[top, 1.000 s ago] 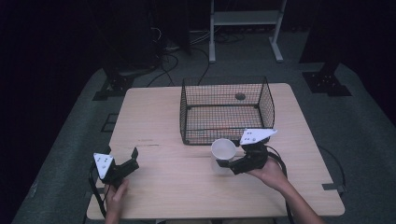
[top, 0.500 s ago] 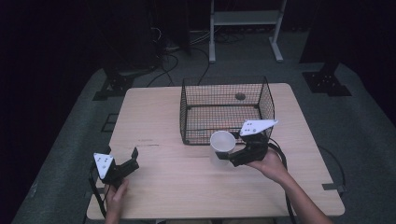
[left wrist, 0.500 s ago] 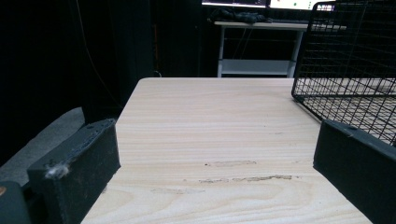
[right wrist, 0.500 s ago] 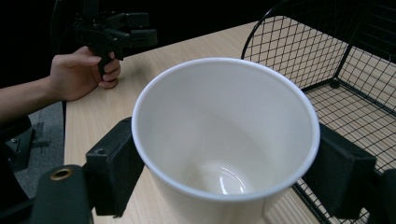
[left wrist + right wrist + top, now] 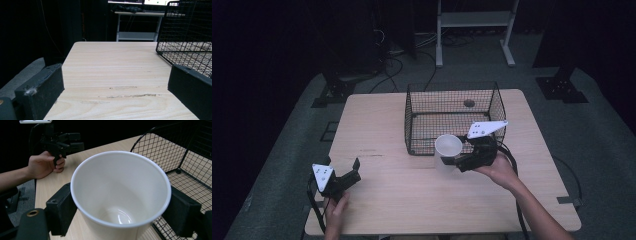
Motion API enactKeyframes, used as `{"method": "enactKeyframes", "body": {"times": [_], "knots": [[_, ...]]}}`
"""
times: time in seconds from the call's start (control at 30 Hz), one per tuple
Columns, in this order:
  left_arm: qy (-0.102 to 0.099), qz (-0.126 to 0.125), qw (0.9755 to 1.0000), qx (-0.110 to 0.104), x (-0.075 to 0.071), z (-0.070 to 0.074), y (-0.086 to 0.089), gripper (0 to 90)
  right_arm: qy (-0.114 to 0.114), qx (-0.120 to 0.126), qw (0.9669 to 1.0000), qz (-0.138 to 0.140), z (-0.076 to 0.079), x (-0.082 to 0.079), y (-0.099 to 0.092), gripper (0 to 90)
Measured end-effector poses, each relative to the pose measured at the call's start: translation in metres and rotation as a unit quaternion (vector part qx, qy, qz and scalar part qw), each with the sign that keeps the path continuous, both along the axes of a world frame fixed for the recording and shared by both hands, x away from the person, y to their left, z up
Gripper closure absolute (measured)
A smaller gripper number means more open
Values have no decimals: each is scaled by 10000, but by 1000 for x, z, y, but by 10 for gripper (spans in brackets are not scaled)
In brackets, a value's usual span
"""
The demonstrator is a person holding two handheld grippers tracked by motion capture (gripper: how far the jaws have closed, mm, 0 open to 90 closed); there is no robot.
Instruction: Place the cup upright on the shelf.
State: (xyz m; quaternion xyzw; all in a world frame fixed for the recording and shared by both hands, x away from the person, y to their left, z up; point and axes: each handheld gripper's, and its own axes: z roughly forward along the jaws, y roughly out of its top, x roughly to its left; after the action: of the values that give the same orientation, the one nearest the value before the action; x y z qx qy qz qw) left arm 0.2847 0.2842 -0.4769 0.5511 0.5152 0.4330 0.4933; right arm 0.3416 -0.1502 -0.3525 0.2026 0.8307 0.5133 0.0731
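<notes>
At the near front corner of the wire basket (image 5: 452, 120), just outside its mesh wall, the right tool (image 5: 460, 163) holds a white paper cup (image 5: 448, 152) off the table (image 5: 377, 130). Its two black jaws are pressed against opposite sides of the cup wall, just below the rim; in the right gripper view the cup (image 5: 120, 195) stands between the right tool's (image 5: 122, 212) pads with its mouth open toward the camera, and its inside looks empty and glossy at the bottom. The cup is roughly upright in the high view, its rim close to the top edge of the basket's front wall, though whether it touches the wire cannot be told. The person's right hand (image 5: 499, 170) grips the tool from behind, the forearm coming in from the lower right, and a dark cable loops from the tool across the table.

The basket (image 5: 185, 157) is black, rectangular and open at the top, set toward the far middle of the light wooden table. A small dark round spot lies on the table just behind it.

The left tool (image 5: 354, 170) rests near the table's front left corner, well apart from the cup, held by the left hand (image 5: 334, 212). Its jaws are spread wide with nothing between them; in the left gripper view bare table (image 5: 115, 75) lies between the pads, with the basket's (image 5: 187, 32) corner at the right.
</notes>
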Motion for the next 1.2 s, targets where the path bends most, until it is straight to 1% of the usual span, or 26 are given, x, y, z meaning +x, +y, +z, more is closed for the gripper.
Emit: {"method": "enactKeyframes", "body": {"times": [0.33, 0.83, 1.0, 1.17, 1.2], "knots": [[-8, -1, 10000, -10, 0, 0, 0, 0, -67, -32, 10000, -5, 14, 10, 4, 196], [-8, -8, 10000, -7, 0, 0, 0, 0, -145, -96, 9998, -29, 28, 28, 10, 196], [-10, -9, 10000, -7, 0, 0, 0, 0, -192, -114, 9997, -16, 31, 31, 11, 196], [-6, -10, 10000, 5, 0, 0, 0, 0, -189, -116, 9998, -16, 33, 34, 11, 196], [-9, -14, 10000, 6, 0, 0, 0, 0, -169, -118, 9998, -34, 33, 37, 10, 196]]}}
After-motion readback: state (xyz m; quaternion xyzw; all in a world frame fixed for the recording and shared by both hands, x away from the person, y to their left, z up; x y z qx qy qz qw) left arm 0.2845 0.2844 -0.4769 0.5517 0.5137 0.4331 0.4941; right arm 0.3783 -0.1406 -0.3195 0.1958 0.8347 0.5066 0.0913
